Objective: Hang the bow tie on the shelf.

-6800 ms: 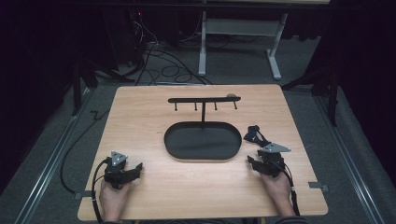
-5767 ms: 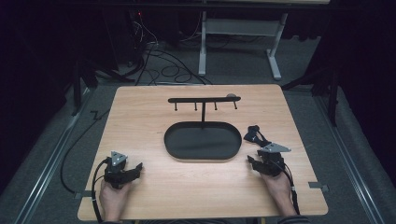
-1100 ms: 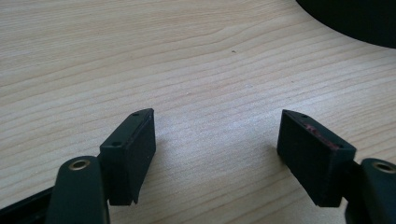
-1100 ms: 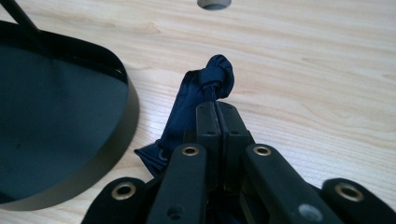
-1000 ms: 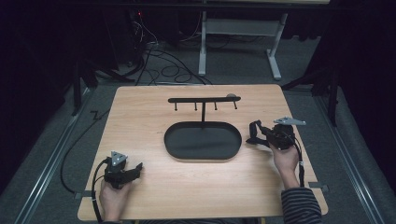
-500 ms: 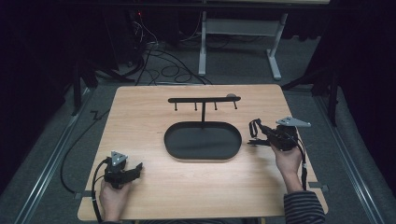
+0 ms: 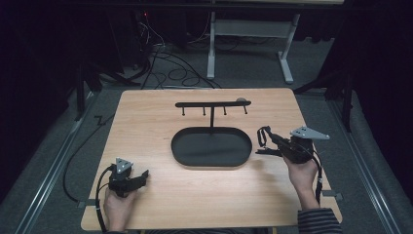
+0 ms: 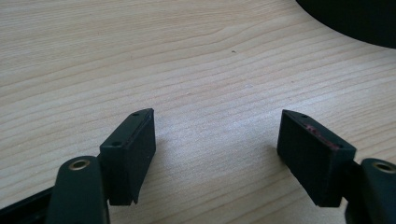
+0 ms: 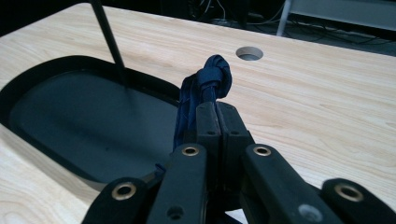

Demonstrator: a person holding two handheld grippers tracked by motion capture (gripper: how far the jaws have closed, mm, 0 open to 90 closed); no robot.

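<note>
My right gripper (image 7: 263,141) hovers just right of the black oval tray (image 7: 181,157), pointing left, and is shut on a dark blue knotted cord (image 7: 263,135). In the right gripper view the jaws (image 9: 217,111) press together on the cord, and its knot (image 9: 214,75) sticks up above the tips. The tray floor (image 9: 70,109) lies beyond to the left. A black hook rack (image 7: 213,104) stands on a thin post (image 9: 109,42) at the tray's back edge. My left gripper (image 7: 140,176) rests on the table at the front left, open, with bare wood between its fingers (image 8: 130,147).
The wooden table (image 7: 146,122) has a round cable hole (image 9: 250,52) near its back right. The tray's edge (image 8: 355,18) shows ahead and to the right of the left gripper. Cables and a desk frame (image 7: 248,34) lie on the floor behind the table.
Since the earliest frames the right gripper has picked the dark cord up off the table right of the tray. Over the last second it drifted slightly with it. The left gripper stayed still.
</note>
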